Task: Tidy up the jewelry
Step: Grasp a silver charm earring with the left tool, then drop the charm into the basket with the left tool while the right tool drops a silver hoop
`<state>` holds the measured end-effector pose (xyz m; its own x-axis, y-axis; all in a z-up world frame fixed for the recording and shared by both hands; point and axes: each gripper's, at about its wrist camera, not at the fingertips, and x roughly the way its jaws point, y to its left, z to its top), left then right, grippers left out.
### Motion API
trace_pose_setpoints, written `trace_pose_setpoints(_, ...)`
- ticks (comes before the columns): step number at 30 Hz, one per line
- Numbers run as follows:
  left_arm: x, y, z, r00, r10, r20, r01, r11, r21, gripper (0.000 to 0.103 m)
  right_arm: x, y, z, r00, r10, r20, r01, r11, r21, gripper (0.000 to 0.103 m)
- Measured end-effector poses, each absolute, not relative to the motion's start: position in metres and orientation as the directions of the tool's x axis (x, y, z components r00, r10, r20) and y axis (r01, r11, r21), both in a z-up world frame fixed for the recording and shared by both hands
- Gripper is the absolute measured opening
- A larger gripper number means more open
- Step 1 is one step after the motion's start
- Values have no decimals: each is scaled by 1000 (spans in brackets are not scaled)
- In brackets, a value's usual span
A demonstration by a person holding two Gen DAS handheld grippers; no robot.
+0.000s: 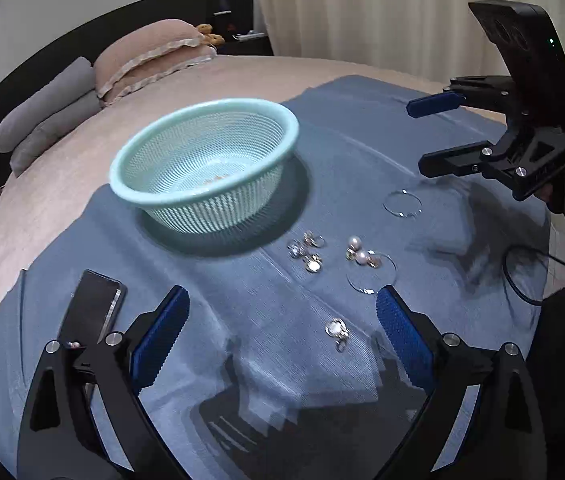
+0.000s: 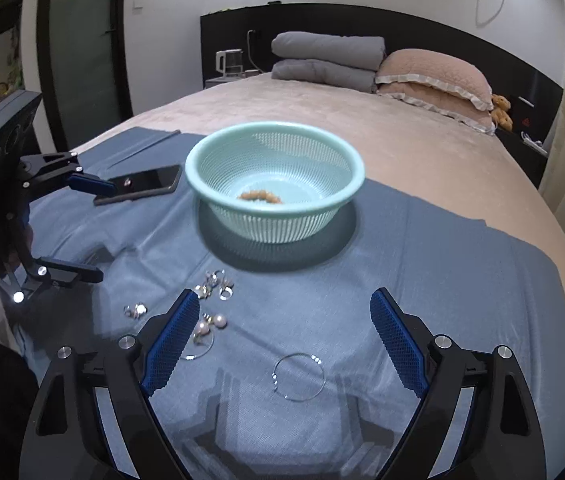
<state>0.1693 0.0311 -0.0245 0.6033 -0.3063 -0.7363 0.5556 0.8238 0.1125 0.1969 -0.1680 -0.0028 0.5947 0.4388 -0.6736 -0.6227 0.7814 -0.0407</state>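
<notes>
Right wrist: blue cloth [image 2: 442, 260], pink bed [image 2: 422, 152]

The mint basket [image 1: 202, 168] was smeared by motion blur in both views. The brownish item [image 2: 260, 197] inside it was too blurred to be identified. One thin wire hoop [image 2: 198, 350] was partly hidden behind a blue pad. The ring cluster [image 1: 306, 252] was too small for stones to be told.

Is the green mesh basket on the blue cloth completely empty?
No, the right wrist view shows a small tan beaded piece lying on the bottom of the basket.
</notes>
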Motion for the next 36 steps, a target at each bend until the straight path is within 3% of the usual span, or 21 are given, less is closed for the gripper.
trace_pose_setpoints(13, 176, 19, -75, 529, -364, -767, 569, 822, 2, 92, 198, -174, -56, 540, 409, -736, -578, 815, 29, 83)
trace_pose_setpoints(16, 177, 19, -81, 531, -335, -778, 557, 830, 23, 79, 202, -178, -62, 551, 400, -733, -546, 836, 46, 81)
trace_pose_setpoints(21, 174, 19, -83, 535, -341, -773, 549, 836, 11, 72, 211, -179, -78, 524, 382, -761, -514, 854, 74, 72)
trace_pose_setpoints(23, 170, 18, -84, 535, -345, -772, 555, 832, 13, 65, 210, -179, -80, 529, 384, -757, -506, 859, 83, 72)
trace_pose_setpoints(24, 170, 18, -84, 532, -349, -771, 557, 831, 8, 63, 211, -180, -80, 532, 376, -759, -495, 865, 82, 66)
trace_pose_setpoints(25, 169, 18, -84, 530, -353, -771, 555, 832, 0, 57, 211, -181, -80, 537, 369, -759, -485, 871, 81, 53)
trace_pose_setpoints(27, 169, 19, -82, 511, -379, -772, 555, 831, -41, 42, 212, -183, -78, 537, 368, -759, -472, 877, 92, 41)
trace_pose_setpoints(28, 170, 20, -82, 493, -398, -774, 551, 831, -76, 30, 211, -182, -78, 539, 361, -761, -469, 879, 85, 41)
trace_pose_setpoints(31, 168, 17, -81, 470, -409, -782, 545, 832, -107, 16, 207, -178, -77, 556, 334, -761, -462, 885, 51, 41)
trace_pose_setpoints(36, 161, 14, -76, 468, -385, -795, 519, 848, -105, 16, 199, -185, -71, 552, 347, -758, -456, 887, 74, 40)
